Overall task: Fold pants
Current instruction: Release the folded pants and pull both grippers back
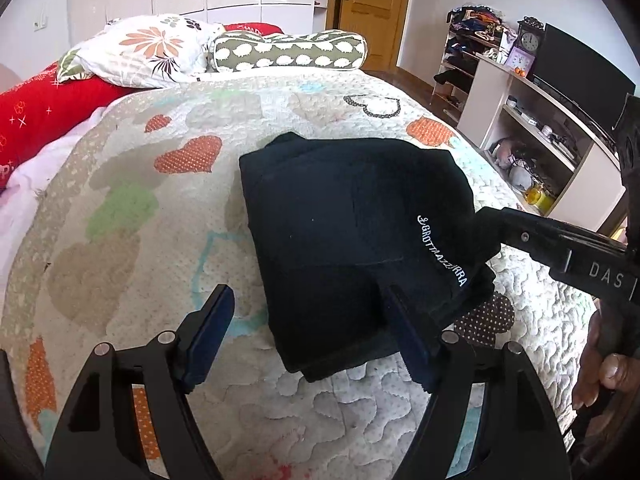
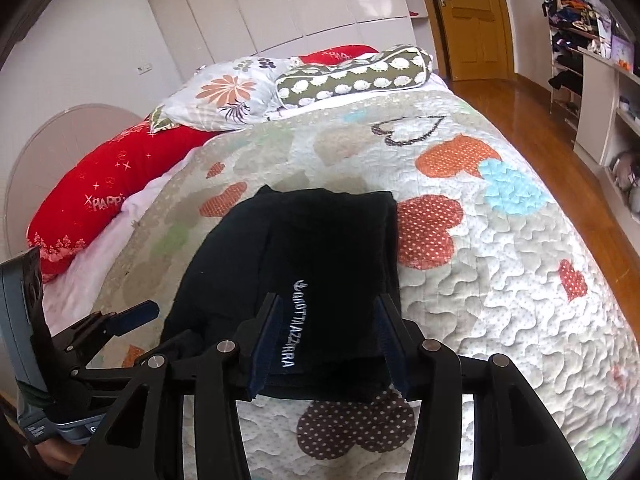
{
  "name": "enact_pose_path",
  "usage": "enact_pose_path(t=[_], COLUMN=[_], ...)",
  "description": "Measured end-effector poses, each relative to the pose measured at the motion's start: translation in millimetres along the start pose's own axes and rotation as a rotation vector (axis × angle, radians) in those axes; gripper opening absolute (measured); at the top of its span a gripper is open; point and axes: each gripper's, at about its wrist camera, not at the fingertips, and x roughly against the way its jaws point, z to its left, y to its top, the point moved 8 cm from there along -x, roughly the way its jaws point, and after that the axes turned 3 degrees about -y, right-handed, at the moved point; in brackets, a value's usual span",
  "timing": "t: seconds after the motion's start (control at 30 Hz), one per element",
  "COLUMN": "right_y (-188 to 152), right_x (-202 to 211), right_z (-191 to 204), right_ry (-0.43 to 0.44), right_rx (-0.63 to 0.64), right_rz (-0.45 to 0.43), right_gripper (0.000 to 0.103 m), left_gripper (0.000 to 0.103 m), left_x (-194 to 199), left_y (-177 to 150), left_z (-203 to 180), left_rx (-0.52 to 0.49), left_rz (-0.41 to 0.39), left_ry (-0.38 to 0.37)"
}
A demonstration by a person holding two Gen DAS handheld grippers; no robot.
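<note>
The black pants [image 1: 340,208] lie folded into a compact stack on the heart-patterned quilt [image 1: 132,208], white lettering on top. My left gripper [image 1: 307,294] is open. Its right finger rests over the stack's near edge and its left finger hangs over bare quilt. My right gripper [image 2: 328,302] stands half open over the pants [image 2: 320,240] at their near right corner. The lettered fabric lies flat between its fingers, and no pinch shows. From the left wrist view the right gripper's fingers [image 1: 500,222] reach onto the stack from the right.
Pillows [image 1: 152,48] and a red bolster [image 1: 44,108] lie at the head of the bed. White shelves with clutter, a clock and a dark screen [image 1: 576,76] stand to the right. A wooden floor [image 2: 520,100] and door lie beyond. A hand [image 1: 608,368] holds the right tool.
</note>
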Motion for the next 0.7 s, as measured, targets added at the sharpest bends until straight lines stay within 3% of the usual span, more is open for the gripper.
enact_pose_path(t=[0.33, 0.53, 0.7], right_y=[-21.1, -19.2, -14.4], right_x=[-27.0, -10.5, 12.7], right_z=[2.1, 3.6, 9.6], right_ry=[-0.027, -0.032, -0.053], right_rx=[0.011, 0.005, 0.013], right_rz=[0.08, 0.041, -0.018], right_gripper=[0.049, 0.05, 0.064], left_gripper=[0.077, 0.078, 0.083], left_x=[4.5, 11.6, 23.5], left_y=[1.9, 4.0, 8.2], left_z=[4.9, 8.7, 11.1], left_rx=[0.009, 0.015, 0.034], left_rz=[-0.009, -0.028, -0.074], left_ry=[0.023, 0.046, 0.056])
